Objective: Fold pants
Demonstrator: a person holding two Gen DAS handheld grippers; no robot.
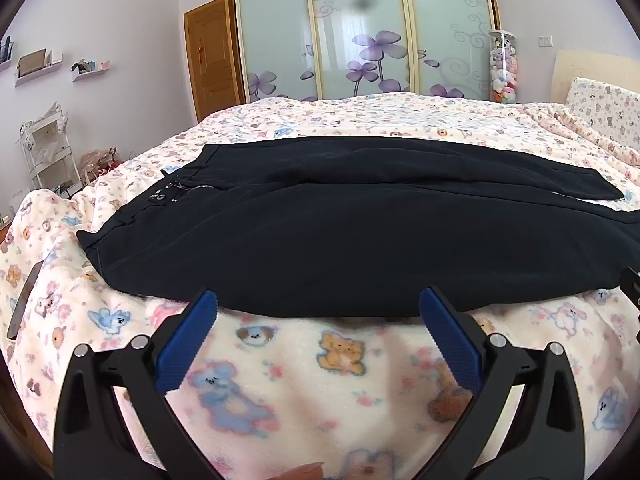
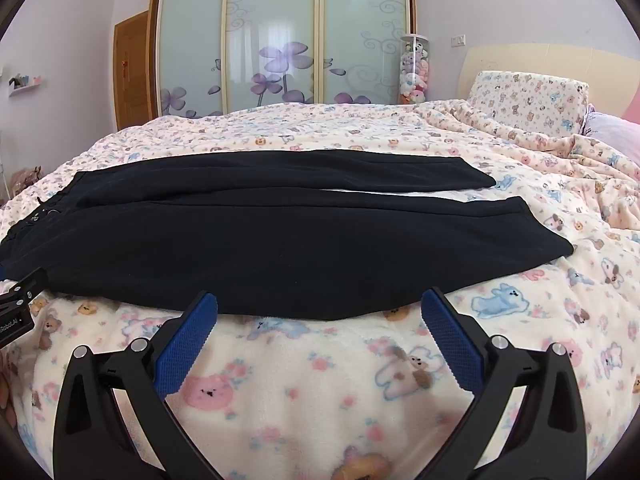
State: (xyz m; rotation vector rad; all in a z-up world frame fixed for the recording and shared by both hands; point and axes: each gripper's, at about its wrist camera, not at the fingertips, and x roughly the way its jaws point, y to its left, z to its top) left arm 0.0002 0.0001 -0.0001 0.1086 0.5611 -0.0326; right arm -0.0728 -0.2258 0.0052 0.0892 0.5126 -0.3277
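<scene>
Dark navy pants [image 1: 340,240] lie flat across the bed, waistband to the left, both legs running to the right, with a thin gap between the legs. They also show in the right wrist view [image 2: 280,240], where the leg cuffs [image 2: 540,232] end at the right. My left gripper [image 1: 318,304] is open and empty, its blue pads [image 1: 188,344] just at the near edge of the pants toward the waist end. My right gripper [image 2: 319,304] is open and empty at the near edge of the near leg.
The bed has a cream blanket [image 1: 320,380] printed with bears. A pillow [image 2: 528,96] and headboard are at the far right. A sliding wardrobe [image 1: 360,28] stands behind the bed. A white rack [image 1: 48,144] and shelves stand at the left.
</scene>
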